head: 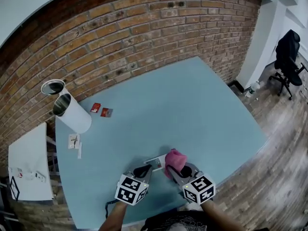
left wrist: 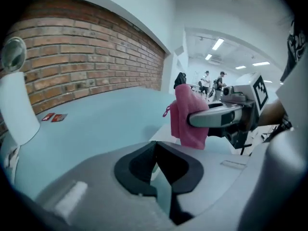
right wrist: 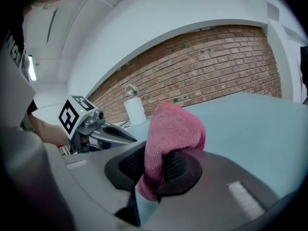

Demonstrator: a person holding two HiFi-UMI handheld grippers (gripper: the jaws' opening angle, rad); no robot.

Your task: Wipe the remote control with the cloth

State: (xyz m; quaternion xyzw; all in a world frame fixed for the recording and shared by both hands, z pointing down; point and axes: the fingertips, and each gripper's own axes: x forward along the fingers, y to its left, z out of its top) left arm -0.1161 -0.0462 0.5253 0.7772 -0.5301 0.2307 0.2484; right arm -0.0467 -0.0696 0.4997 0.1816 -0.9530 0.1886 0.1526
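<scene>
Standing beyond pink cloth [head: 175,160], white tube [head: 72,113], red cards [head: 96,108]

Pink pops on pale blue
Bright pink cloth [head: 175,161], light blue desk [head: 183,105], reddish-brown brick wall [head: 120,28] with pale mortar lines.

Bright, even indoor light. Ceiling strip lights [left wrist: 217,44] at 1 o'clock, left gripper view. Faint soft shadow on table [head: 192,109] beside cloth [head: 175,160]. Strong fisheye: brick wall [head: 120,37] bows, corners black. Nearest foreground blurred, both gripper views. Head view sharp.
</scene>
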